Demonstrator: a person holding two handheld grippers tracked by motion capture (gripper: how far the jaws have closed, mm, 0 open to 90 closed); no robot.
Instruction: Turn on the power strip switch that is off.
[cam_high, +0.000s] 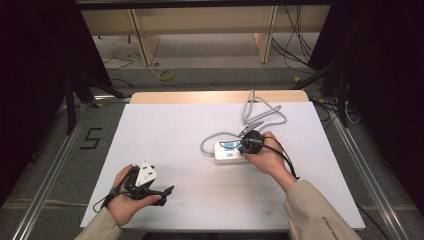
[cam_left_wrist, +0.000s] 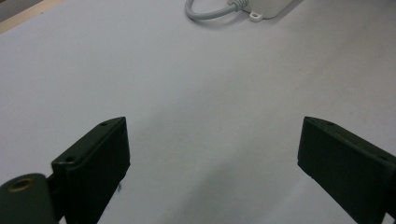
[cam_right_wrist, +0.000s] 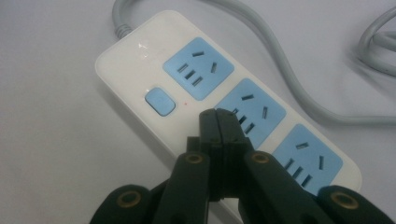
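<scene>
Right gripper view has the right gripper (cam_right_wrist: 217, 122) with jaws clenched together on nothing, tips poised over the power strip (cam_right_wrist: 135, 60), just beside its blue switch (cam_right_wrist: 159, 101). The strip lies right of the desk's (cam_high: 165, 125) middle, its cord (cam_high: 265, 112) looping toward the far edge. The left gripper (cam_high: 162, 192) idles, jaws released, near the front edge. Pressing the switch seems in hand; next, shift slightly over the button and push straight down.

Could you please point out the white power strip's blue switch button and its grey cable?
Blue rounded switch button (cam_right_wrist: 160, 101), right gripper view, centre of its face.
Grey round cable (cam_right_wrist: 285, 60), right gripper view, mid-run beside the strip.
</scene>
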